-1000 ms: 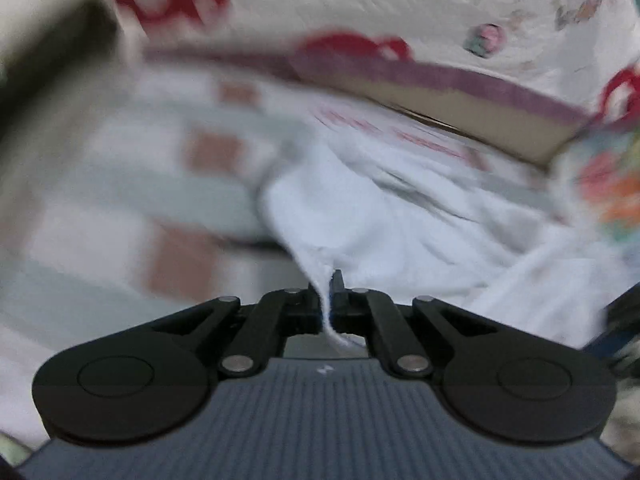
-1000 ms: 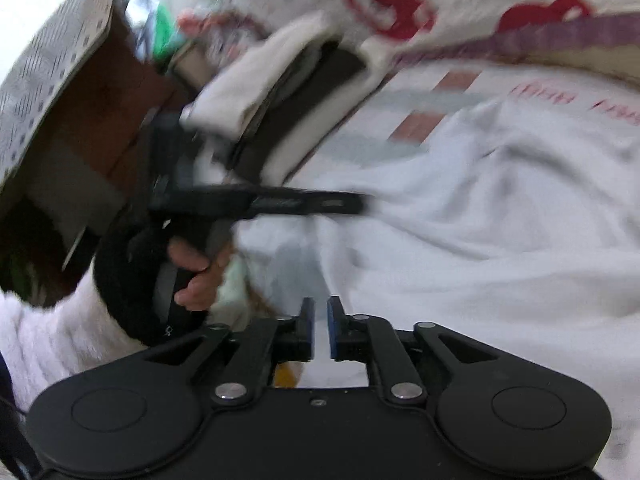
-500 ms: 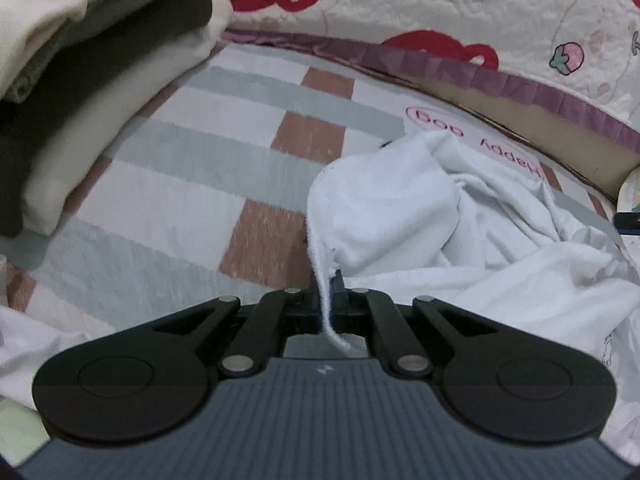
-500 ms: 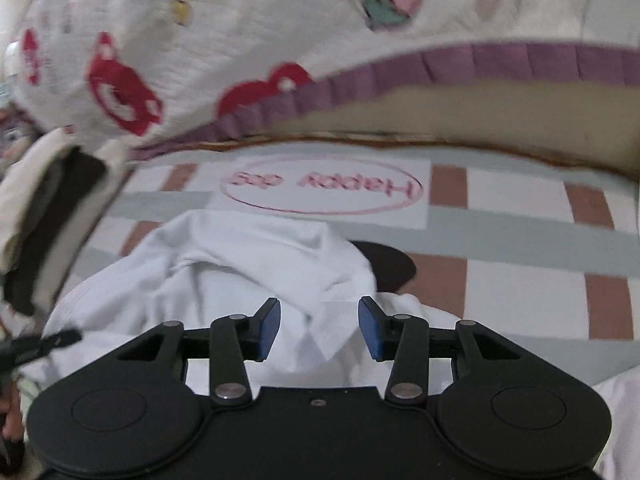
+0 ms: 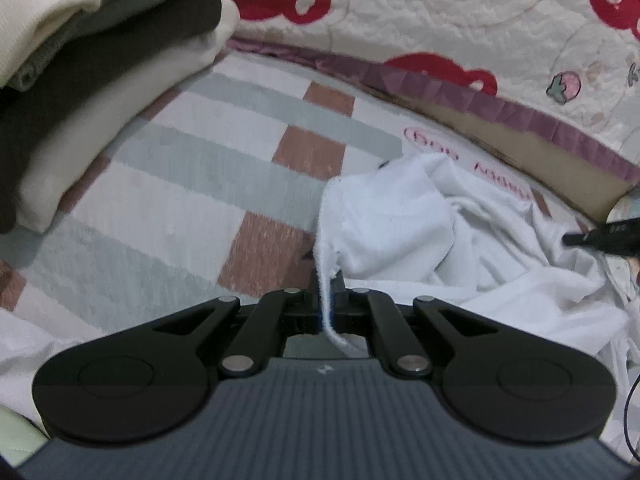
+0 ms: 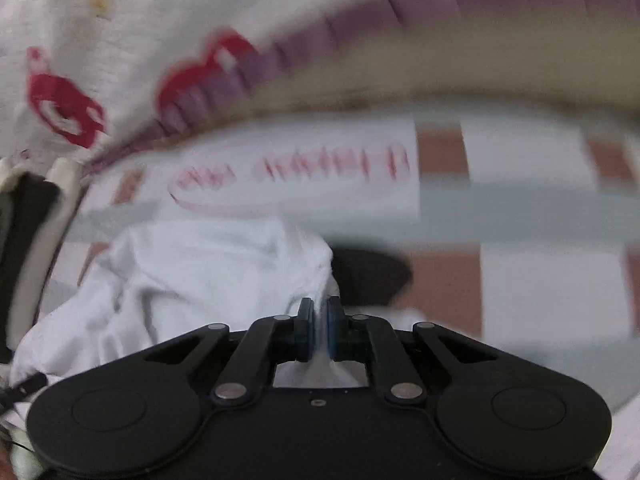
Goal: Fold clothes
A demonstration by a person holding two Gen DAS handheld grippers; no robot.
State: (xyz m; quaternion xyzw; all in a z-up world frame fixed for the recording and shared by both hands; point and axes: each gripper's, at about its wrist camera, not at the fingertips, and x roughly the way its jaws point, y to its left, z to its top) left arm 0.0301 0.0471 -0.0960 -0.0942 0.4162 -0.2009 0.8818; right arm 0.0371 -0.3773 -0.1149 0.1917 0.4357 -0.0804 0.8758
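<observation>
A crumpled white garment point(image 5: 384, 220) lies on a checked mat point(image 5: 180, 184). My left gripper point(image 5: 327, 300) is shut on its hem, and a thin strip of the edge hangs back between the pads. In the right wrist view the same garment point(image 6: 200, 272) bunches up at lower left. My right gripper point(image 6: 319, 320) is closing on a raised fold at the garment's right side, and white cloth sits pinched between the blue pads. One black fingertip point(image 5: 600, 236) of the right gripper shows at the left view's right edge, on the cloth.
A stack of folded clothes point(image 5: 80, 80) in cream, grey-green and dark brown stands at the left, seen too as a stack edge point(image 6: 24, 240). A quilt with red bears point(image 5: 440, 20) rises behind. A dark patch point(image 6: 368, 276) lies beside the fold.
My right gripper swung away from the left hand to the garment's far side, opened wide over a fold, then closed on it. The left gripper kept its hold on the hem.
</observation>
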